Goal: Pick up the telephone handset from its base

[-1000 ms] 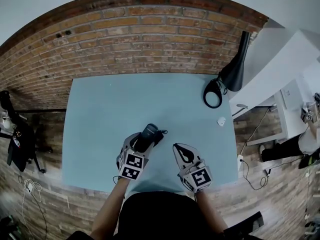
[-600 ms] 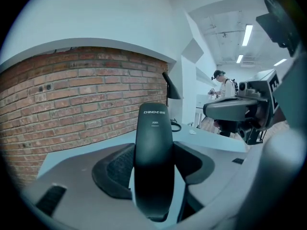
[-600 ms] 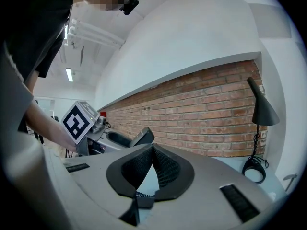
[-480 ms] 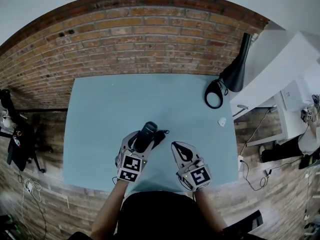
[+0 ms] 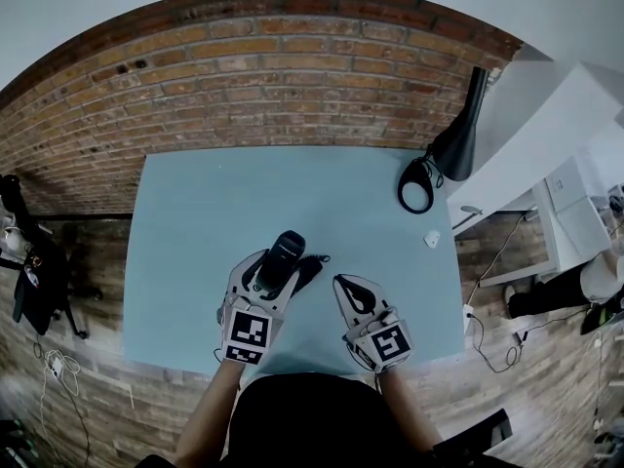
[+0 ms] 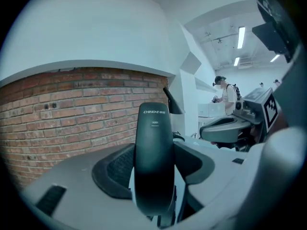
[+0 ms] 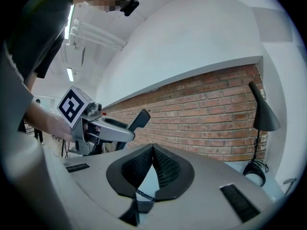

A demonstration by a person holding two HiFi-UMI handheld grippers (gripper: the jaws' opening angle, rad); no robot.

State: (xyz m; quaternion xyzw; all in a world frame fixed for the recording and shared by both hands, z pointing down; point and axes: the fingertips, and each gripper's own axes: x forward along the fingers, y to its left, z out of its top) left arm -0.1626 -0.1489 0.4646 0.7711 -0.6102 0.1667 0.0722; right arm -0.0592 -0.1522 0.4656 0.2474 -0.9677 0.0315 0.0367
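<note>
The blue table (image 5: 195, 222) is stretching open toward the brick wall (image 5: 292, 86); a black lamp (image 5: 458, 135) is standing at its far right corner; both grippers are working near the near edge. The left gripper (image 5: 265, 279) is clamping the black handset (image 6: 153, 157) between its jaws, top end pointing up; the base (image 5: 310, 267) is lying just beside it. The right gripper (image 7: 152, 150) is hovering close by, jaws pressed together on nothing.
</note>
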